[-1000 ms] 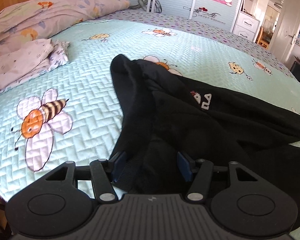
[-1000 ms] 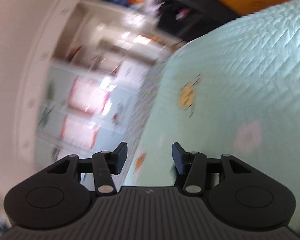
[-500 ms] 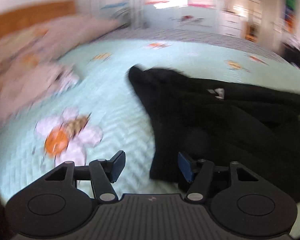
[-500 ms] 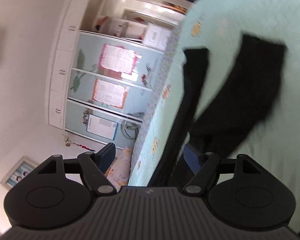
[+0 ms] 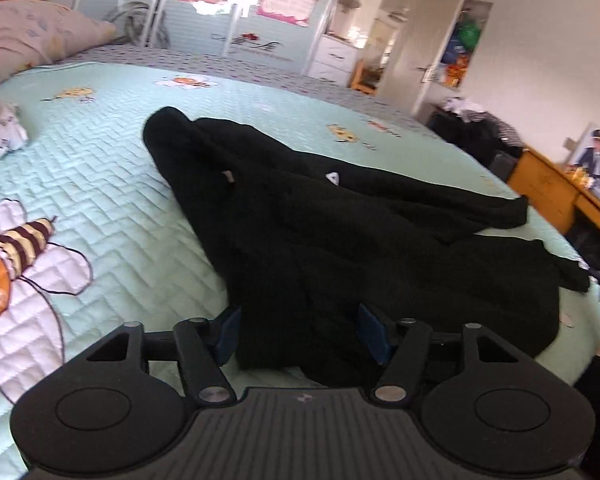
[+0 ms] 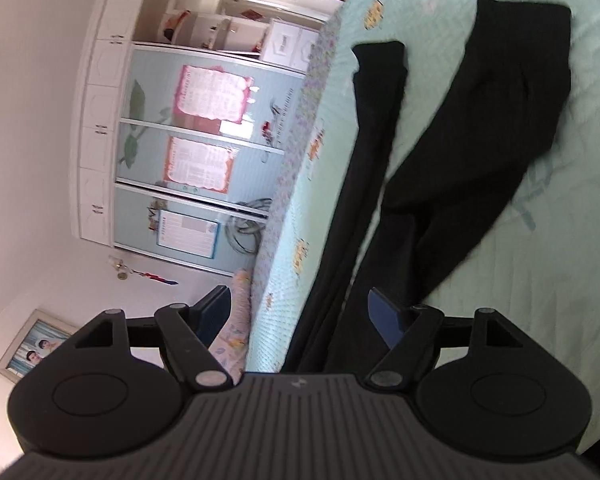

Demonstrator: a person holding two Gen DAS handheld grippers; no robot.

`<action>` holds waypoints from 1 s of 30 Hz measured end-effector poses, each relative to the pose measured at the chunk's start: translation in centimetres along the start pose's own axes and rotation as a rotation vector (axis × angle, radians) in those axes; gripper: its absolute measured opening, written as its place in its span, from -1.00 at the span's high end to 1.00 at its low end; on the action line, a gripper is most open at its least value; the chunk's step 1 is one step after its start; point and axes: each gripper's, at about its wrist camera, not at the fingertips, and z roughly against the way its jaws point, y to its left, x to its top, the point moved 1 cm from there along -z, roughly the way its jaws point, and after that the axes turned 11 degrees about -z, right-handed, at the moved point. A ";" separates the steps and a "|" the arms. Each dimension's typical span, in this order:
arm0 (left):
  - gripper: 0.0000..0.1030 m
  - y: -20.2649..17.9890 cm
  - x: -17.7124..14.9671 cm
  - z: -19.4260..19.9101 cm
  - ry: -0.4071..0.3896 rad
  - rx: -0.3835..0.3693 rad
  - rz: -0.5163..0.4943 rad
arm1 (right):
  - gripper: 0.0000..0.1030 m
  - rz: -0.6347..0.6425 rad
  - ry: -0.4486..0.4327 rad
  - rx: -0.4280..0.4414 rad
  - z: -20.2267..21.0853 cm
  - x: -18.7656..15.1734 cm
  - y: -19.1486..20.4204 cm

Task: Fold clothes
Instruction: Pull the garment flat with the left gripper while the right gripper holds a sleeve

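The left gripper (image 5: pixel 300 334) has its jaws spread wide, the blue pads (image 5: pixel 226 332) apart, with the near edge of the black garment (image 5: pixel 340 240) lying in the gap between them; whether a pad touches the cloth cannot be told, and nothing is pinched. The right gripper (image 6: pixel 300 314) is likewise released, its jaws well apart, and its view is rolled sideways so the bed stands on edge; a strip of the black garment (image 6: pixel 452 160) runs down between its fingers toward the camera, but contact cannot be judged. The garment lies crumpled on the mint-green quilted bedspread (image 5: pixel 112 208), heaped near the bed's near edge, with two long dark limbs stretching away across the cover, ends well apart. A large appliqué bee (image 5: pixel 16 252) sits on the bedspread left of the garment, and a pinkish pillow (image 5: pixel 32 40) lies at the head. Beyond the bed stands a pale wardrobe (image 6: pixel 180 152) with pink posters on its doors.
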 end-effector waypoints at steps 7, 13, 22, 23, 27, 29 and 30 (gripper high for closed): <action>-0.25 0.0 -0.7 1.2 -0.091 -0.146 0.014 | -0.50 0.014 0.033 -0.048 -1.8 -1.7 0.7; -0.35 -1.2 -0.9 0.3 -0.076 -0.196 -0.014 | -0.50 0.018 0.048 -0.076 -3.1 -3.1 1.3; 0.70 -0.8 -1.3 0.5 -0.062 -0.164 0.059 | -0.50 0.013 0.054 -0.094 -2.9 -4.5 1.2; 0.72 -0.8 -1.4 0.5 -0.061 -0.161 0.068 | -0.50 0.007 0.051 -0.097 -2.8 -4.6 1.0; 0.81 -0.9 -1.5 1.2 -0.068 -0.137 0.091 | -0.51 -0.018 0.043 -0.106 -2.3 -4.6 0.1; 0.81 -1.1 -1.3 2.9 -0.104 -0.107 0.103 | -0.51 -0.028 0.042 -0.103 -2.1 -4.6 -0.1; 0.81 -1.1 -1.2 3.9 -0.128 -0.090 0.117 | -0.51 -0.029 0.043 -0.101 -2.0 -4.6 -0.3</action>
